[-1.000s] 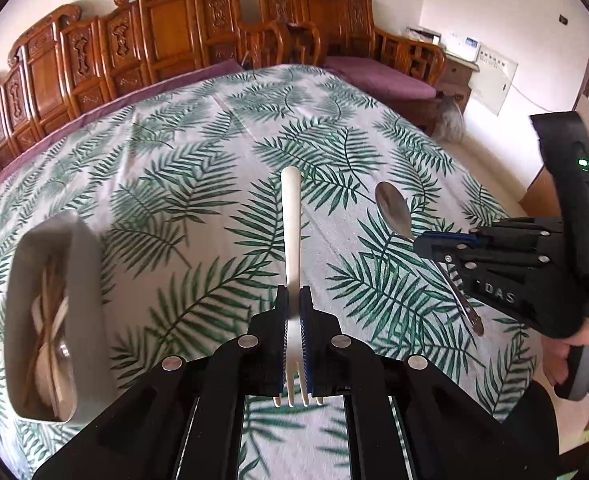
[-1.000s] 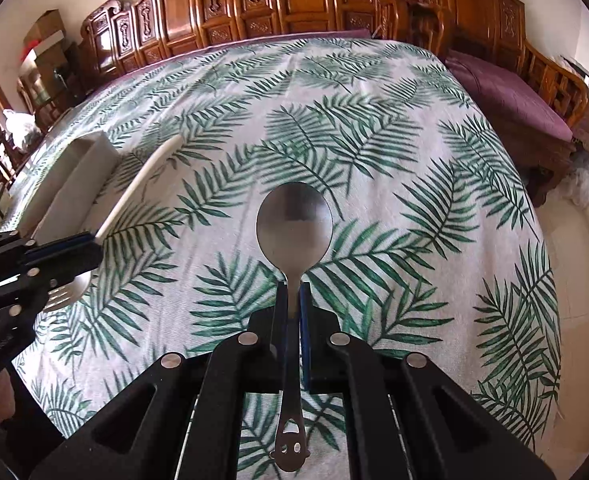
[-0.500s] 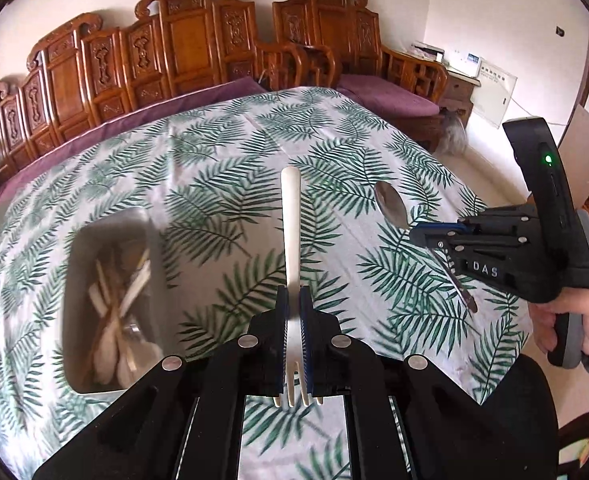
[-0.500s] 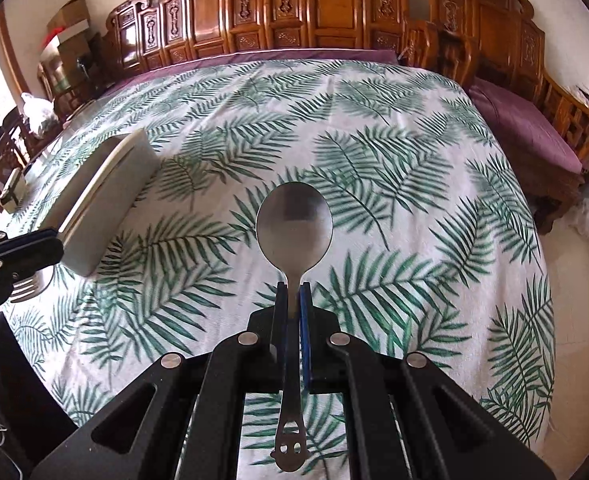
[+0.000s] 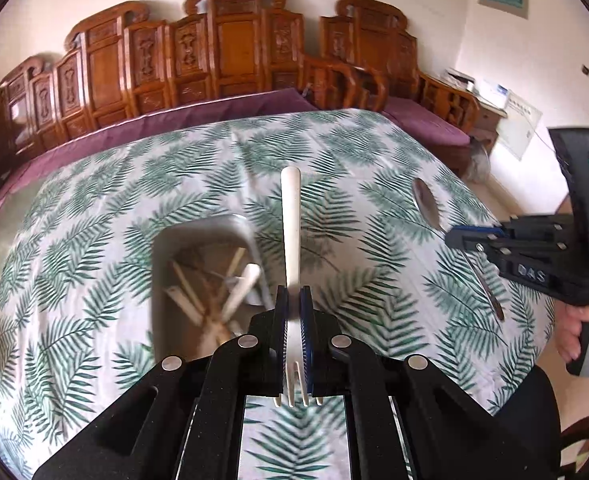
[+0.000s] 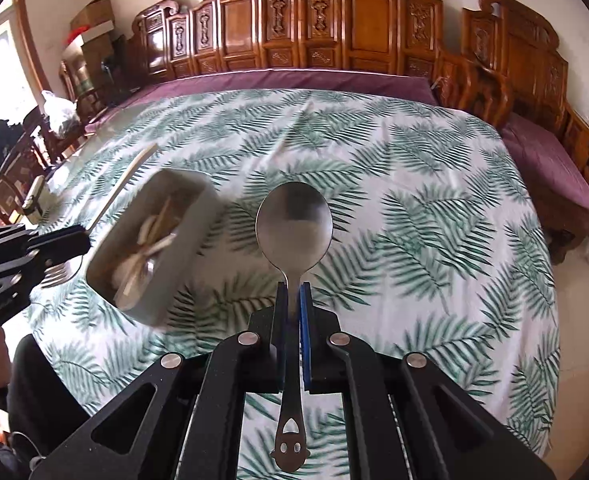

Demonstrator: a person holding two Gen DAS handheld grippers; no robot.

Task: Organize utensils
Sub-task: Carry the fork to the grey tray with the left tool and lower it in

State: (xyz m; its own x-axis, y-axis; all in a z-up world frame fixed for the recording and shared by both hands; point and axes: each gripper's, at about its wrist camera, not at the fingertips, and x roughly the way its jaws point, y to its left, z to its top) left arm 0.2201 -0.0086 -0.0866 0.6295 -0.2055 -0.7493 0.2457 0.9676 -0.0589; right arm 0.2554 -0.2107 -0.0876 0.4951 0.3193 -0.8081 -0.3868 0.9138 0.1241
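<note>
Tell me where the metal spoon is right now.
The metal spoon is clamped in the right gripper, bowl forward, above the palm-leaf tablecloth, right of the grey utensil tray.

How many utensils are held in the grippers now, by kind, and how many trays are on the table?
White fork, in the left gripper: 1
Metal spoon, in the right gripper: 1
Gray tray, its blurred contents not counted: 1
Total: 3

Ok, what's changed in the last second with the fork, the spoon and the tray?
Both grippers have swung toward the tray, which now sits nearer the middle of each view. Left gripper stays clamped on the white fork; right gripper on the metal spoon.
</note>
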